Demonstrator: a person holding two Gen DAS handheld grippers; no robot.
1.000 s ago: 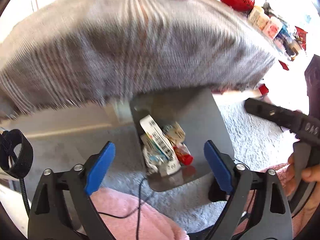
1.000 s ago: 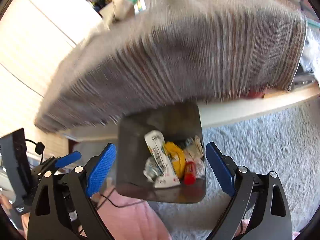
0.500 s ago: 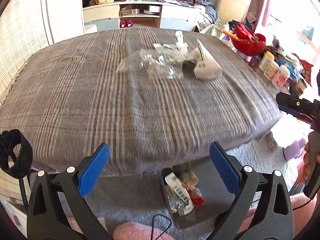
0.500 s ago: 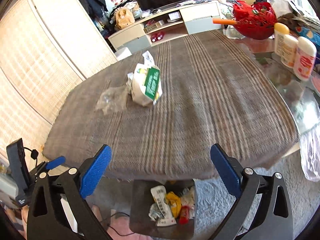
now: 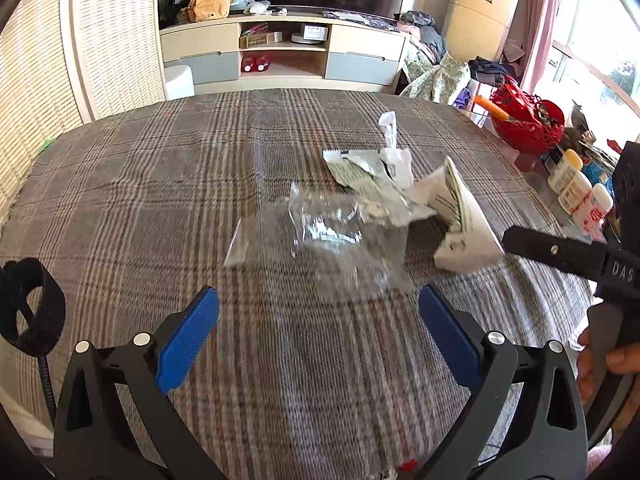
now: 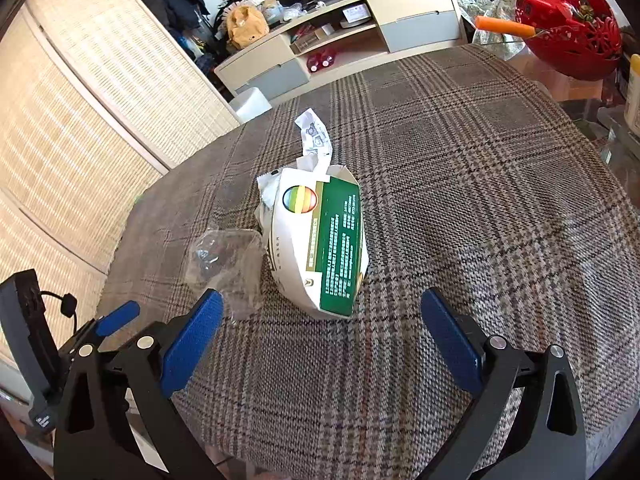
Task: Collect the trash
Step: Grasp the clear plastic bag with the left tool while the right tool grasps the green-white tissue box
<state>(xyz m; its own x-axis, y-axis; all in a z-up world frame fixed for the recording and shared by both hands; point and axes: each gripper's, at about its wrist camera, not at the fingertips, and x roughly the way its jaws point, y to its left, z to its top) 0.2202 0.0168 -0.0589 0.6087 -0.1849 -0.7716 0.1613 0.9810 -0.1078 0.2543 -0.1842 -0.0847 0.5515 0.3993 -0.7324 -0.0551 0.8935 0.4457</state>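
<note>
A crumpled clear plastic wrapper (image 5: 332, 232) (image 6: 228, 260) lies mid-table on the plaid cloth (image 5: 160, 200) (image 6: 480, 200). Beside it sits a squashed white and green carton (image 6: 320, 248) (image 5: 460, 220), with torn white paper wrappers (image 5: 372, 172) (image 6: 316, 140) behind it. My left gripper (image 5: 318, 320) hangs open just short of the clear wrapper, nothing between its blue pads. My right gripper (image 6: 320, 322) is open too, right in front of the carton, empty. The right gripper's black body (image 5: 560, 256) shows at the right of the left wrist view, held by a hand (image 5: 600, 360).
A red basket (image 5: 528, 120) (image 6: 572, 40) and several white bottles (image 5: 576, 192) stand at the table's right end. A TV cabinet (image 5: 280, 52) and a woven screen (image 6: 80, 120) are behind. The left gripper's body (image 6: 36, 340) shows low left in the right wrist view.
Both grippers have risen from above the floor bin and now look down on the tabletop; the bin with its trash has dropped out of view. Both sets of jaws stand slightly wider.
</note>
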